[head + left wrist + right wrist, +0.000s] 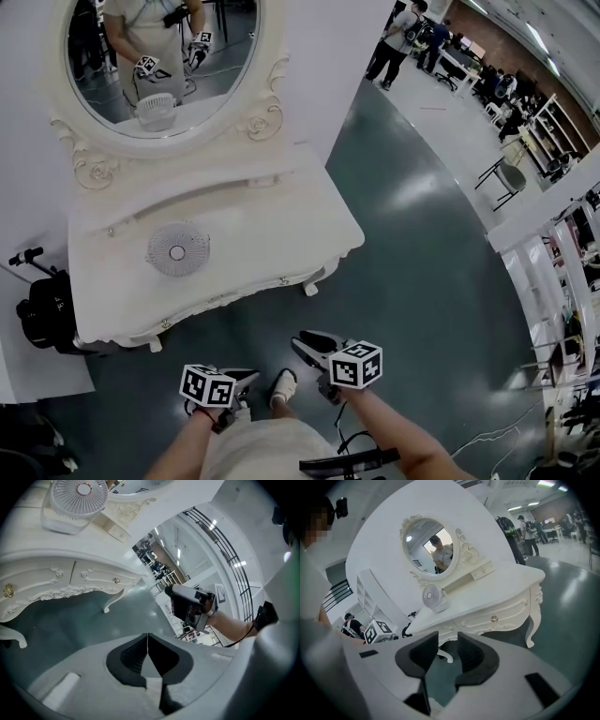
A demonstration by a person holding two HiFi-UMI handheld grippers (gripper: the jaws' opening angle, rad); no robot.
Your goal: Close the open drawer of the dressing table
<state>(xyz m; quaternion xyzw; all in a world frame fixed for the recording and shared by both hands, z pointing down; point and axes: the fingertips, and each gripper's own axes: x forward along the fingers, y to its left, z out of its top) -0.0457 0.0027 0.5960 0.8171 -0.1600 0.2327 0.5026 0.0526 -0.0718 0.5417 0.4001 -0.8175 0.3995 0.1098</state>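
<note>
1. One white carved dressing table fills the head view's upper left; its brass-knobbed drawer looks flush.
2. Below it, our nearer right gripper stands half-spread, empty; our left gripper is pinched together.

White dressing table on dark floor; small round fan (white) stands on tabletop.

- mirror is getting cut off by head view's top edge
- drawer fronts are hiding under tabletop in head view
- background people are showing too small to tell
</note>
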